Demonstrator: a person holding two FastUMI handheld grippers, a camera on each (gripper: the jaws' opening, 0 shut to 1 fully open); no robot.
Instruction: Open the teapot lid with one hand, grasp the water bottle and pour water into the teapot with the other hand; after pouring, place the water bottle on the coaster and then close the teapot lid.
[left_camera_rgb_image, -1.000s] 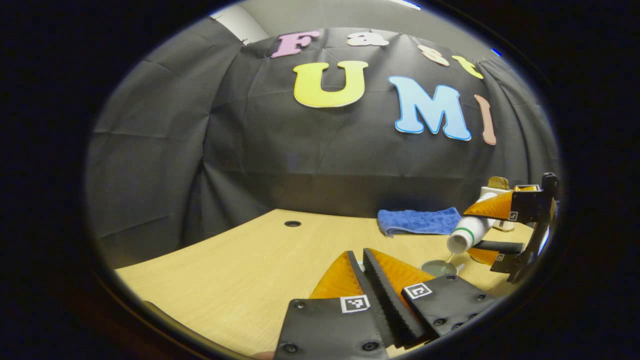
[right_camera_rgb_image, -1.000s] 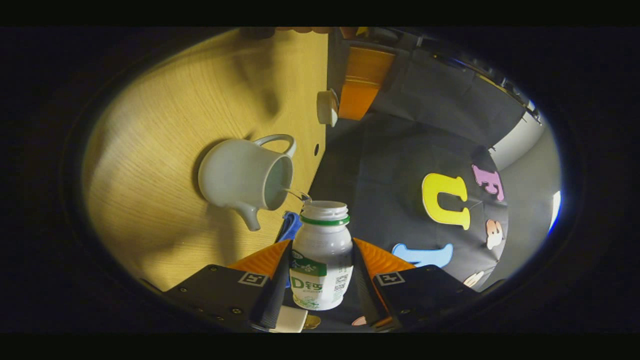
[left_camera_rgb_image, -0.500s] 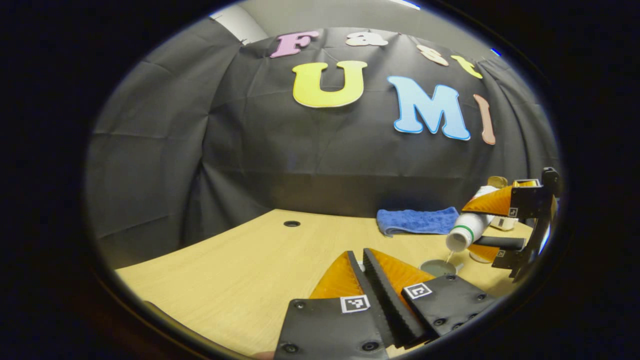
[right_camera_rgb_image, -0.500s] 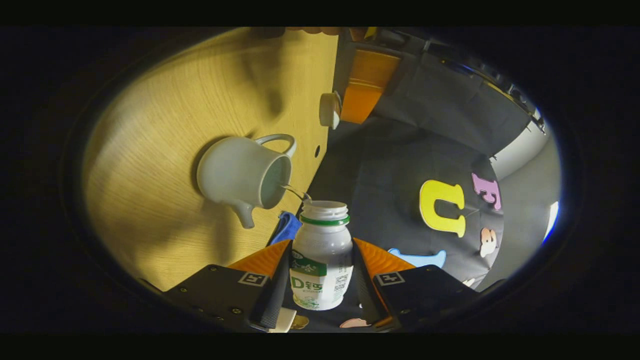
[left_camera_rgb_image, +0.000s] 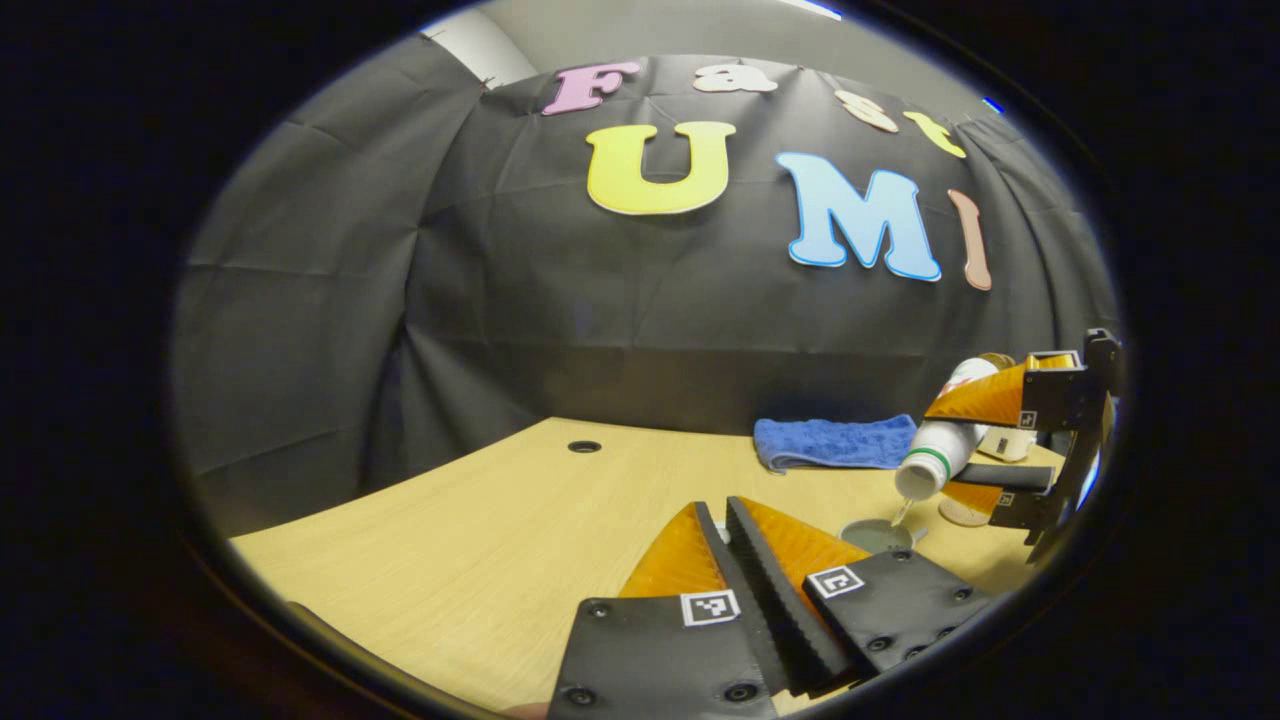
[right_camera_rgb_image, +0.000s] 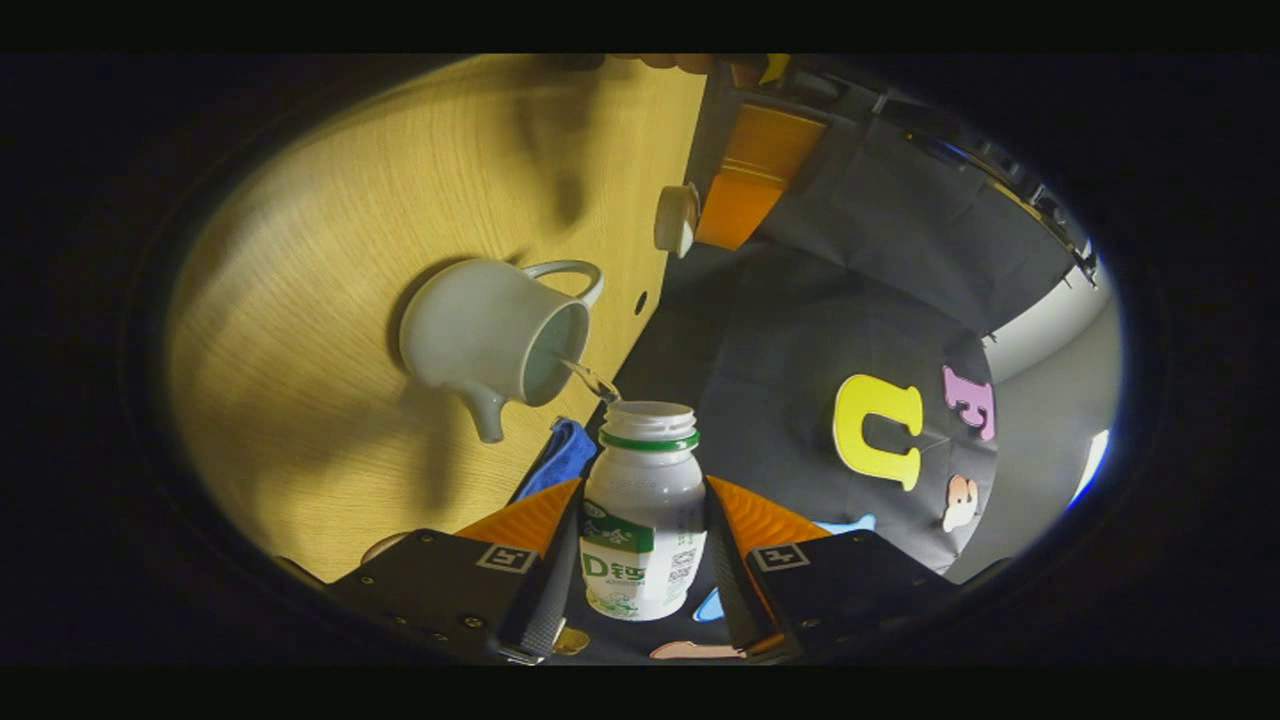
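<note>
Two grippers, l. to r. Left gripper (left_camera_rgb_image: 722, 545): jaws nearly closed, little gap; in the right gripper view it holds the teapot lid (right_camera_rgb_image: 677, 219) up off the counter (left_camera_rgb_image: 480, 540), though the contact itself isn't clear. Teapot (right_camera_rgb_image: 490, 335): on counter, mouth open, thin stream entering. Blue cloth (left_camera_rgb_image: 835, 442) behind. Right gripper (right_camera_rgb_image: 640, 545): jaws clamped on water bottle (right_camera_rgb_image: 643, 505), tipped neck-down over pot. Step: pouring. Next, prob.: level the bottle, carry it to coaster (left_camera_rgb_image: 965, 514) just beyond pot, release; then lid back on.
</note>
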